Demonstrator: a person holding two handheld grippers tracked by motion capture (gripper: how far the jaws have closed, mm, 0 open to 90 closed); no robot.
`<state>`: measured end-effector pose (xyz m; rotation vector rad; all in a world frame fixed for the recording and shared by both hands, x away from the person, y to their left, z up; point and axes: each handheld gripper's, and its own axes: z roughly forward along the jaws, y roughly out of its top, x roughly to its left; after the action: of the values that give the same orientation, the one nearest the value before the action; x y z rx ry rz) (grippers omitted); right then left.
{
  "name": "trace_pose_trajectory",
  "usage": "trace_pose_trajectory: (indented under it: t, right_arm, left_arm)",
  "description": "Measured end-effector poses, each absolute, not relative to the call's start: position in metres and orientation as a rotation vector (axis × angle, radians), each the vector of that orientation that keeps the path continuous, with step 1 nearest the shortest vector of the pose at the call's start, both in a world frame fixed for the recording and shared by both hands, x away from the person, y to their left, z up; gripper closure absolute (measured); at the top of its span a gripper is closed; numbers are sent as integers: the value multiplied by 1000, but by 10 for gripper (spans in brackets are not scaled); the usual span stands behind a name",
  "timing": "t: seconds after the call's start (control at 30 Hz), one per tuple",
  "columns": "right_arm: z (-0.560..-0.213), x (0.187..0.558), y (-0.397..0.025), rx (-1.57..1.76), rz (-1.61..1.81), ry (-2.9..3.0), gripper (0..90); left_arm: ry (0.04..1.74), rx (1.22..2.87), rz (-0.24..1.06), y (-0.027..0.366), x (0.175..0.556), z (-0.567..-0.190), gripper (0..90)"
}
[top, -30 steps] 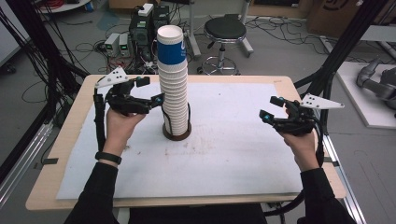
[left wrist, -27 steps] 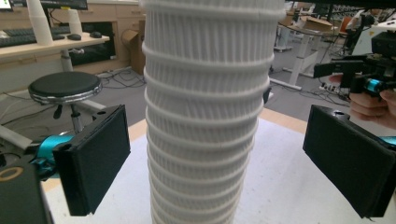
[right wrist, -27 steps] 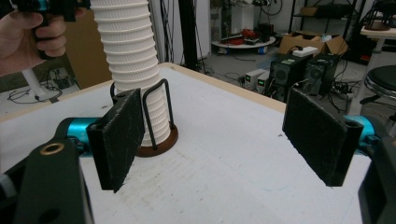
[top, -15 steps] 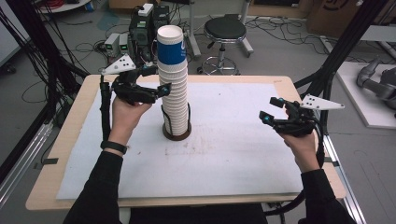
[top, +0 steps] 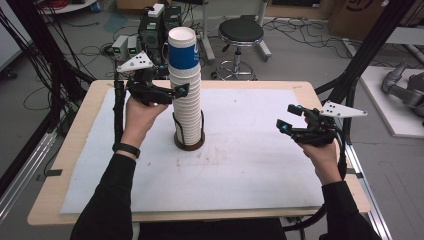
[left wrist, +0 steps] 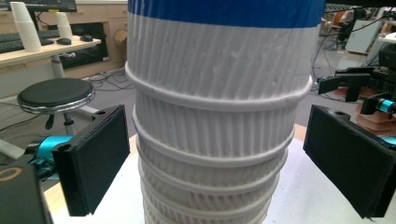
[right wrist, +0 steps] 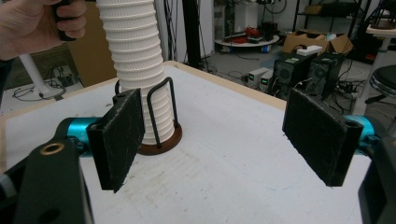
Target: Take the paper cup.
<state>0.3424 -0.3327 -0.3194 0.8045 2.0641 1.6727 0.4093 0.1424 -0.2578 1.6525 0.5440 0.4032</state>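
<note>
Cup stack [top: 186,95] is seen standing upright in a wire holder [top: 189,131] on a brown round base, near the middle of the white-covered bench [top: 250,165]. The top cup [top: 183,47] carries a blue band; the ones beneath are ribbed white.

Left hand-held gripper [top: 170,93] is raised to the upper part of the stack, just below the blue band. In the left gripper view its jaws are spread wide, 1 on either side of the stack [left wrist: 217,116], with a clear gap to the cup wall on both sides. Nothing is gripped yet.

Right hand-held gripper [top: 292,120] is held well apart from the stack, over the right part of the bench, jaws wide and empty; the holder [right wrist: 161,116] is seen beyond them.

Step in hand is judged to be the taking of 1 or more cups off the top.

Notes for doing it well:
- The pads are best centred just under a rolled rim, so that the rim is caught on the lift.
- Closing is to be gentle; paper walls are likely to be crushed by a hard squeeze.
- The lift is to be kept straight up along the stack's axis, or the column may be tilted.
- If nested cups cling, the lower stack could be steadied by the right hand-held gripper.
</note>
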Motion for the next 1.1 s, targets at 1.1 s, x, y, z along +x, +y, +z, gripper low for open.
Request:
trace_pose_trajectory:
  t: [1.1]
  right_arm:
    - [-314,344,-320,755,1688,2091,213]
  left_arm:
    - [511,1663,355,136,424,-260,120]
